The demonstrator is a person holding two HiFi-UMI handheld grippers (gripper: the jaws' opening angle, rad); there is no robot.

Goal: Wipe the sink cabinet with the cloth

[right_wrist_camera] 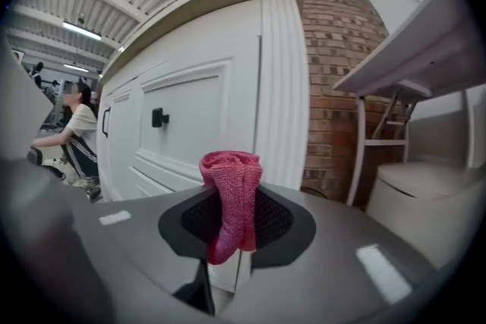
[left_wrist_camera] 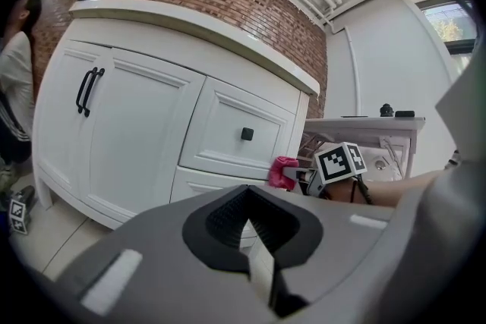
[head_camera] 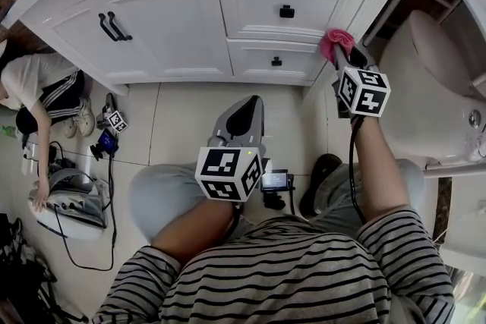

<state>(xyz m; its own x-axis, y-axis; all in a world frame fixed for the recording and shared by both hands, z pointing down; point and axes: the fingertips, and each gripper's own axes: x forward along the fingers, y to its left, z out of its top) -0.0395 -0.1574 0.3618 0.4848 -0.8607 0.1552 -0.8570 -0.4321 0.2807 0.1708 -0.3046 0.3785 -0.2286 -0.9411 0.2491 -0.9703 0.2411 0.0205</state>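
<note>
Wiping is judged barely begun: nearest the body the left gripper is held idle and low, jaws closed on nothing, while the right gripper is extended forward, clamped on the pink cloth, which is held at the right corner post of the sink cabinet, contact unclear.

**A:** From where is the head view looking?

**B:** It is looking steeply down from above, taking in the sink cabinet and the floor tiles.

**A:** And the gripper views?

**B:** Both are sitting low and facing the cabinet front. The left gripper view is standing farther back, the right close beside the fluted corner post. All three are sharing the drawer's black knob.
</note>
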